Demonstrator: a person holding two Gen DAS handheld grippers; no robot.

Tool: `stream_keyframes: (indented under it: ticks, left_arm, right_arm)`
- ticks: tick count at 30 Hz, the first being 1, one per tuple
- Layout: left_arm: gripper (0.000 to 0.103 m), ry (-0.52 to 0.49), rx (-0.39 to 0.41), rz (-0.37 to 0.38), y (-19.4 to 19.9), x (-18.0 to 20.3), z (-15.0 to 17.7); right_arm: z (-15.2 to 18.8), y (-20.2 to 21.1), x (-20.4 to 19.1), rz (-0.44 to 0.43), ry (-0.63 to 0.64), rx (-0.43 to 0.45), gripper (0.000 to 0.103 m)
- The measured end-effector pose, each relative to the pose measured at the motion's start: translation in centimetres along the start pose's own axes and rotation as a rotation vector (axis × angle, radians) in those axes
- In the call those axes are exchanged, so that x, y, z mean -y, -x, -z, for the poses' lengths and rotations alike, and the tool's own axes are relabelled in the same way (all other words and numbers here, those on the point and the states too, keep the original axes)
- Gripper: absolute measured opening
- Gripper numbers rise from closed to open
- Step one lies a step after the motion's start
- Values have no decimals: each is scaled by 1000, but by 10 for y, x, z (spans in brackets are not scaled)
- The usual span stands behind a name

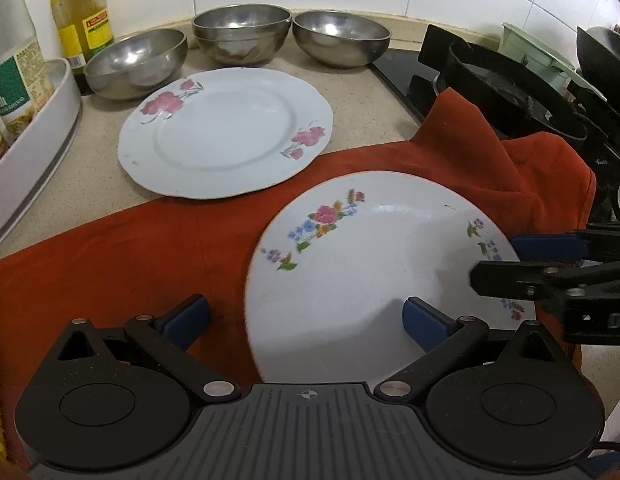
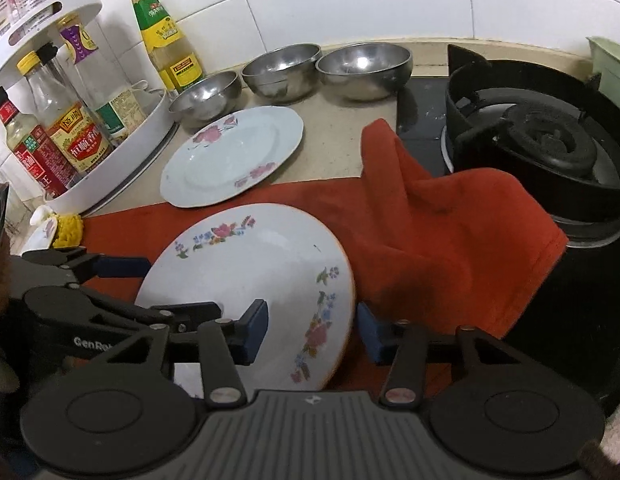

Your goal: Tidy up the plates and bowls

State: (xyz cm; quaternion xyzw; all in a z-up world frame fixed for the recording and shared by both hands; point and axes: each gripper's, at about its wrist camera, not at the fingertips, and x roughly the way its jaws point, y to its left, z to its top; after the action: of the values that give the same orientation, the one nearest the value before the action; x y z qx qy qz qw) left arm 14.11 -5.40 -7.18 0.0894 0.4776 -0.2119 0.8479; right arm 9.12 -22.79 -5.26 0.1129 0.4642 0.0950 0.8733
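- My left claw (image 1: 305, 318) is spread wide, with the near edge of the plate with small flowers (image 1: 374, 256) between its blue pads, not squeezed
- My right claw (image 2: 312, 330) is spread too, one pad on each side of that plate's edge at 3 o'clock
- That plate lies on the red cloth (image 1: 121, 256)
- The plate with pink flowers (image 1: 225, 136) sits at 11 o'clock from it, with the steel bowls (image 1: 241, 34) behind

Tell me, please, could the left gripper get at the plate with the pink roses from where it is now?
Probably yes. The left gripper is open over the near flowered plate, and the rose plate lies flat beyond it on the counter, uncovered. Only the near plate and the red cloth lie between.
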Motion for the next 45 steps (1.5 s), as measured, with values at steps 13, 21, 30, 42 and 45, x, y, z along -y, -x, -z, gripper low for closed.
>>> stream_keyframes:
  ticks: [13, 21, 30, 42, 45]
  left_arm:
    - [97, 108, -36, -3, 20, -17, 11]
    - [93, 245, -37, -35, 40, -53, 30]
    - [96, 375, 52, -124, 77, -94, 44]
    - [96, 544, 160, -406, 149, -142, 76]
    - [96, 598, 181, -495, 171, -168, 90]
  right_arm:
    - [1, -6, -11, -145, -100, -21, 51]
    - [-11, -24, -46, -212, 19, -70, 51]
    - [-26, -18, -53, -179, 76, -3, 51]
    - [-58, -43, -149, -403, 310, -29, 51]
    - [-64, -54, -185, -478, 395, -35, 51]
